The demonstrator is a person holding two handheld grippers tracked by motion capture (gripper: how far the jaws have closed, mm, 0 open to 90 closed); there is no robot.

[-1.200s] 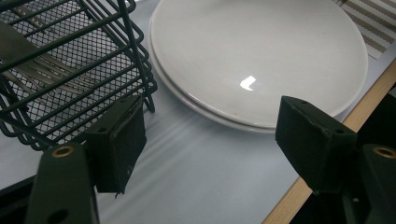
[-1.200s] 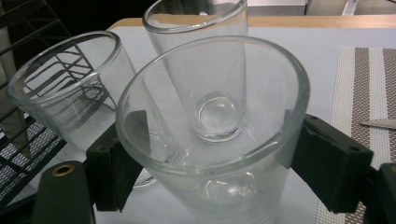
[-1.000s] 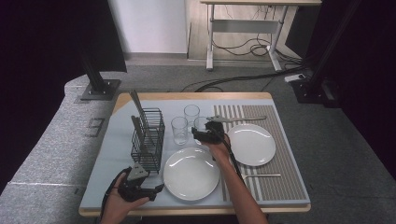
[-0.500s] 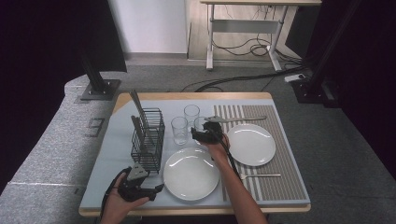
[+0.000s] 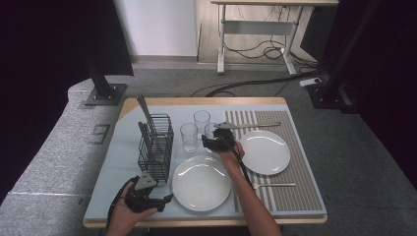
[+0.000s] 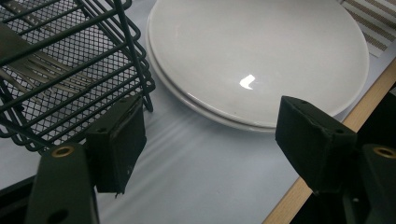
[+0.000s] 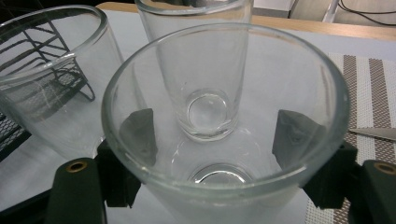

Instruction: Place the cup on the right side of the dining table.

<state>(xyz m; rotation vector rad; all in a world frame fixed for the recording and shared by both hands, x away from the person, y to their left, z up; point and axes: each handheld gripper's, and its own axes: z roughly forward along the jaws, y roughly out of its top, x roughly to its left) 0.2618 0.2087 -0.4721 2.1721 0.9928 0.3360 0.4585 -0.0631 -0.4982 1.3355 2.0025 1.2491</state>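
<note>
The nearest glass point(image 7: 224, 135) of three, beside the striped mat point(image 5: 290, 191), is straddled by the right gripper point(image 5: 212, 143); its jaws have just been closing, not visibly gripping. The left gripper point(image 6: 210, 140) is held open by the wire rack point(image 6: 70, 70).

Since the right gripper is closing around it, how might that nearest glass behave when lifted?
The glass looks smooth and clear, so probably slippery between the pads. It widens upward, so it could tip if nudged near the rim. Its neighbours stand close, so it might clink against them; likely fragile.
</note>
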